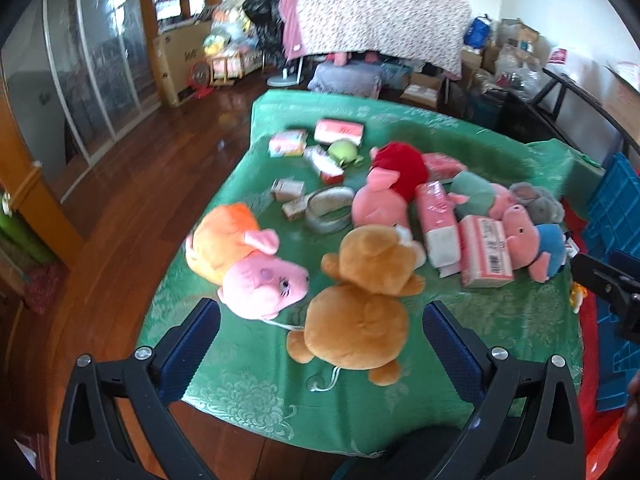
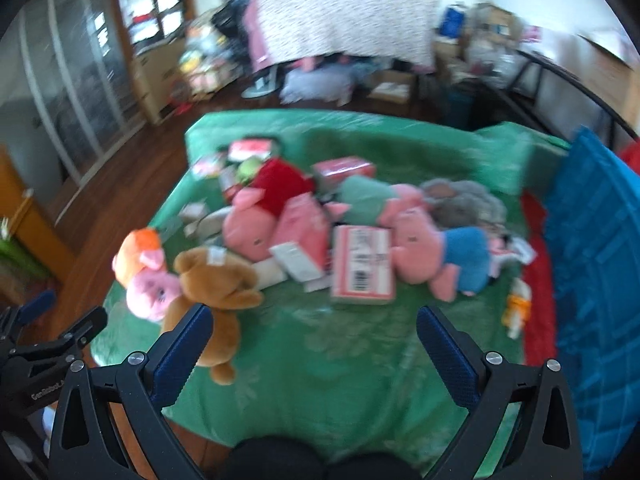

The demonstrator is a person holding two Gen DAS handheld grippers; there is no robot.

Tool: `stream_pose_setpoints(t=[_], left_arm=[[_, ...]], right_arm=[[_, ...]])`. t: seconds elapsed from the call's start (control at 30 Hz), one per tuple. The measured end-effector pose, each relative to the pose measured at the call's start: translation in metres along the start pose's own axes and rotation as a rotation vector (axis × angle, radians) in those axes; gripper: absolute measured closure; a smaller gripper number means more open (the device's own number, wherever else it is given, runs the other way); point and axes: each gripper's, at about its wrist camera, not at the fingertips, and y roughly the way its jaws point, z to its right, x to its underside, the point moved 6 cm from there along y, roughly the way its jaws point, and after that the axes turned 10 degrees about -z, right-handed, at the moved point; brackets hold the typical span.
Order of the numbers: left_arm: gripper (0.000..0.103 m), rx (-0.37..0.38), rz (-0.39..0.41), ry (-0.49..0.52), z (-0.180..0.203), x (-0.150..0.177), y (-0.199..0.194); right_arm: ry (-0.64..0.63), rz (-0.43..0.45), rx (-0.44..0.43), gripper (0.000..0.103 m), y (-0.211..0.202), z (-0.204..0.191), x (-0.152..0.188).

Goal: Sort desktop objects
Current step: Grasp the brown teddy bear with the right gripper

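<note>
Green cloth covers the surface (image 1: 500, 320), and soft toys and small boxes lie all over it.

Both grippers hang above the near edge with their jaws wide apart and nothing in them. The left gripper (image 1: 320, 344) sits right over the brown teddy bear (image 1: 360, 300), which lies flat beside the pink pig with the orange top (image 1: 244, 252), the two just touching. The right gripper (image 2: 312, 344) is over bare cloth, near the pink box with the barcode (image 2: 362, 266) and the pig in blue (image 2: 440, 256). The bear looks light and squashy, so it should not slip or break; its round tummy seems the best place to pinch. The boxes look stiff and light, good to hold by their flat sides. A blue crate (image 2: 592, 240) stands at the right.
</note>
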Motion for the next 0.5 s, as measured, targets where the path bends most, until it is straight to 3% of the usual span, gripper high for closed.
stream_pose_setpoints(t=[0.2,0.3,0.37,0.43,0.5], left_arm=[[0.0,0.0,-0.089,-0.059,-0.017,0.014,0.055],[0.0,0.025,-0.15,-0.089,-0.015,0.026,0.081],[0.0,0.041,-0.196,-0.086,-0.009,0.032,0.099],[0.001,0.046,-0.229,-0.071,-0.001,0.038,0.114],[0.004,0.038,-0.262,-0.057,0.003,0.042,0.127]], right_arm=[[-0.134,-0.079,-0.025,0.0,0.058,-0.044,-0.013],[-0.163,-0.138,-0.106,0.0,0.089,-0.056,-0.015],[-0.173,-0.167,-0.13,0.011,0.104,-0.061,-0.017],[-0.21,-0.199,-0.15,0.039,0.118,-0.073,-0.021],[-0.239,-0.226,-0.163,0.041,0.128,-0.083,-0.025]])
